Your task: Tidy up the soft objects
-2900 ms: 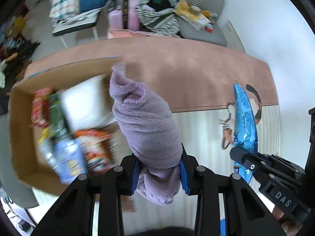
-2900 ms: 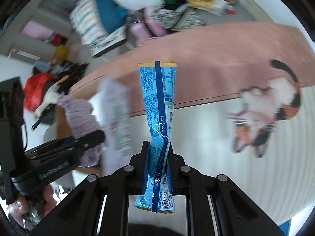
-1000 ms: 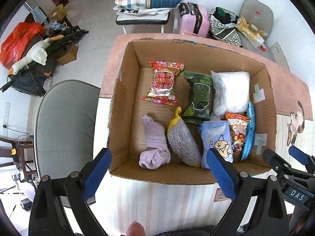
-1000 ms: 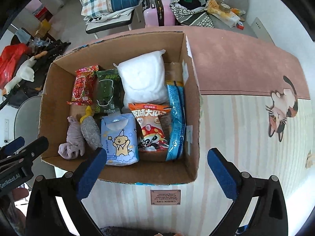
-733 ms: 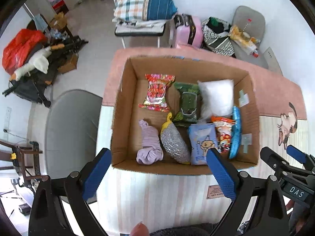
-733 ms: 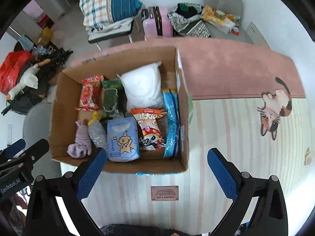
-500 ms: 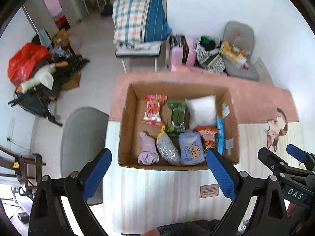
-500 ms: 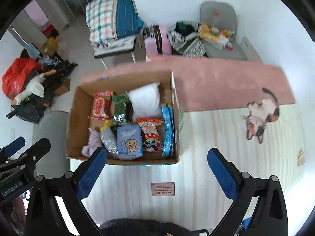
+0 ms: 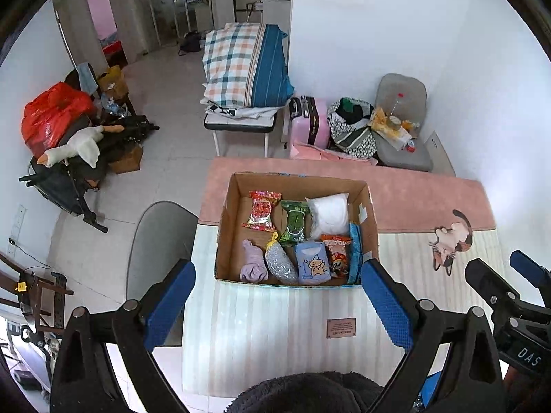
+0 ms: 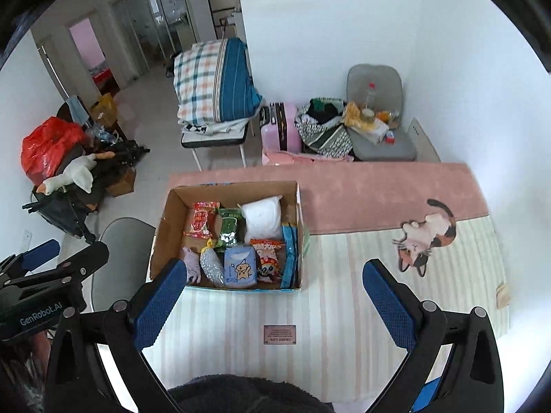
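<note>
An open cardboard box (image 9: 372, 216) (image 10: 162, 237) sits far below on a striped mat. Inside lie a rolled lilac cloth (image 9: 253, 265) (image 10: 193, 262), a silver scouring pad (image 9: 279, 262), a pale blue tissue pack (image 9: 312, 263) (image 10: 240, 268), a white pillow bag (image 9: 328, 214) (image 10: 262, 221), a long blue packet (image 9: 354, 254) (image 10: 290, 258) and several snack bags. My left gripper (image 9: 277, 304) hangs high over the box, open and holding nothing. Held just as high, my right gripper (image 10: 273, 299) is open too, with the box between its fingertips and to the left.
A pink rug (image 9: 430, 199) with a cat figure (image 10: 425, 237) lies behind and right of the box. A grey chair seat (image 9: 155, 244) stands left of the mat. A folding bed with a plaid pillow (image 9: 242, 69), a pink suitcase (image 9: 310, 124) and a grey chair (image 9: 401, 127) line the far wall.
The lilac cloth and blue packet, held 2.9 s ago, now lie in the box. Both grippers opened and have risen steadily, so the box looks much smaller.
</note>
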Available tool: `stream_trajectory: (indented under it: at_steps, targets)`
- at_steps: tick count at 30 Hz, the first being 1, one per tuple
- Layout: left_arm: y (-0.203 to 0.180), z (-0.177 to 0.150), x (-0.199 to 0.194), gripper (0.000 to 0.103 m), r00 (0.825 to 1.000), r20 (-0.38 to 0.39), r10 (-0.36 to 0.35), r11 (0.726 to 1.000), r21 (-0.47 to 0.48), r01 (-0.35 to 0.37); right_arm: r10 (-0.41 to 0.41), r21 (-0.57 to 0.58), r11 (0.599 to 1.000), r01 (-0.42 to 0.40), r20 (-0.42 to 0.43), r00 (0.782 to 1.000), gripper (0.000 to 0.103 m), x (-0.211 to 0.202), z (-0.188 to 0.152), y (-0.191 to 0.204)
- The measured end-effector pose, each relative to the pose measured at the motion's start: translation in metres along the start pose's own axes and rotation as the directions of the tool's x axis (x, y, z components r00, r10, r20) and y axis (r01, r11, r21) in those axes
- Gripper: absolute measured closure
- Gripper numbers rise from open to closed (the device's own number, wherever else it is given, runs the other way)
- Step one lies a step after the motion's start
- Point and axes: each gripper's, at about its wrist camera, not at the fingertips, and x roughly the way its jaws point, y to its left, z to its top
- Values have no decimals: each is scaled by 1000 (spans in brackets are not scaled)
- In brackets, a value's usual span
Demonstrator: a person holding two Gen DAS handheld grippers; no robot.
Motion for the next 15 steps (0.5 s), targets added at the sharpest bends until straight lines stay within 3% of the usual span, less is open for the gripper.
stream_trajectory:
  at_steps: [6, 15]
  targets:
    - [-1, -5, -23, 4, 999, 47, 21, 1000, -6, -21, 0, -11, 1000, 1, 36, 999, 0, -26, -2, 0]
    - [-4, -14, -28, 4, 998, 38, 43, 999, 1, -44, -26, -19, 999, 27, 57, 998, 0, -35, -5, -1]
